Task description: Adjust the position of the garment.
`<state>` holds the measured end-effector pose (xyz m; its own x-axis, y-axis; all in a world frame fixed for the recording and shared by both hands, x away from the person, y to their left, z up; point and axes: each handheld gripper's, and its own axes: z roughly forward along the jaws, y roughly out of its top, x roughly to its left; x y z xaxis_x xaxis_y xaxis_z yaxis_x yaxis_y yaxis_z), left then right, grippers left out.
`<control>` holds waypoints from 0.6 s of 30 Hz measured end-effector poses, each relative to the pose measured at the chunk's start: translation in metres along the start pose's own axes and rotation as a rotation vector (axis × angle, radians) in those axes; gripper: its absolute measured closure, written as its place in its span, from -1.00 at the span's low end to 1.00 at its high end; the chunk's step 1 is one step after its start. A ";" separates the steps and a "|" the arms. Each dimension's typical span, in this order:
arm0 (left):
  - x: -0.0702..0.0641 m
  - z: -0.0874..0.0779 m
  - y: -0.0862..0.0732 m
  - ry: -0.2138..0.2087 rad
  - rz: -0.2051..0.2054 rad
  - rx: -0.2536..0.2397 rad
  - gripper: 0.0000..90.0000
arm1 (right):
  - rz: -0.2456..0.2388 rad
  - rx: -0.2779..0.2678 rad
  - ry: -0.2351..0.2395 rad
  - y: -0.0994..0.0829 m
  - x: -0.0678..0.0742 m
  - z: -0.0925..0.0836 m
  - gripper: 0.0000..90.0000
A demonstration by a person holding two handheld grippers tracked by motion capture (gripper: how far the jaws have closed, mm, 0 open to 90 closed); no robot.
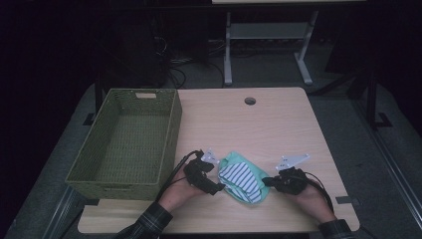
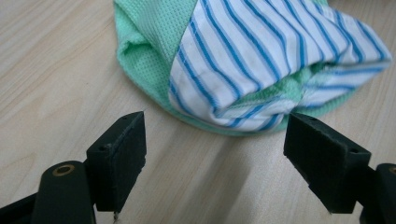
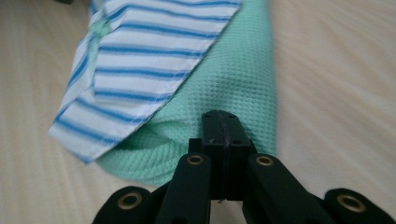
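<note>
The folded green and striped cloth [image 1: 242, 180] is lying on the bench [image 1: 278, 124] between both hands. The left gripper [image 1: 219, 187] is being held low with jaws spread wide just beside the cloth, while the right gripper [image 1: 265, 181], jaws closed together, is being pressed against its green edge

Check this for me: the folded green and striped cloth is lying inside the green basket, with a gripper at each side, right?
Not quite. The cloth lies on the table, to the right of the basket, as the high view shows. The left gripper and right gripper do flank it.
</note>
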<state>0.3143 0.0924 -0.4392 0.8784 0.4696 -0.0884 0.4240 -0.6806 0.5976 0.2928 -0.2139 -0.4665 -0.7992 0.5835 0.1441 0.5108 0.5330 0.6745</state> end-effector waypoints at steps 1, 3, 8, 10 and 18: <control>0.000 0.000 0.000 0.001 0.002 0.000 -0.55 | 0.004 -0.001 0.011 -0.001 0.004 0.000 1.00; 0.000 0.000 0.000 0.001 0.002 0.000 -0.55 | -0.007 0.002 0.023 -0.001 0.010 0.001 1.00; 0.000 0.000 0.000 0.003 0.005 0.003 -0.55 | -0.034 0.006 0.056 -0.002 0.022 0.003 1.00; 0.000 0.000 0.000 0.003 0.004 0.002 -0.55 | -0.032 0.009 0.061 -0.001 0.024 0.004 1.00; 0.002 -0.001 -0.001 0.007 0.008 0.005 -0.55 | -0.021 -0.051 0.010 -0.001 0.018 -0.009 0.99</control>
<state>0.3154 0.0940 -0.4392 0.8802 0.4681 -0.0778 0.4180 -0.6872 0.5942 0.2748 -0.2093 -0.4575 -0.8130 0.5659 0.1369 0.4773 0.5132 0.7133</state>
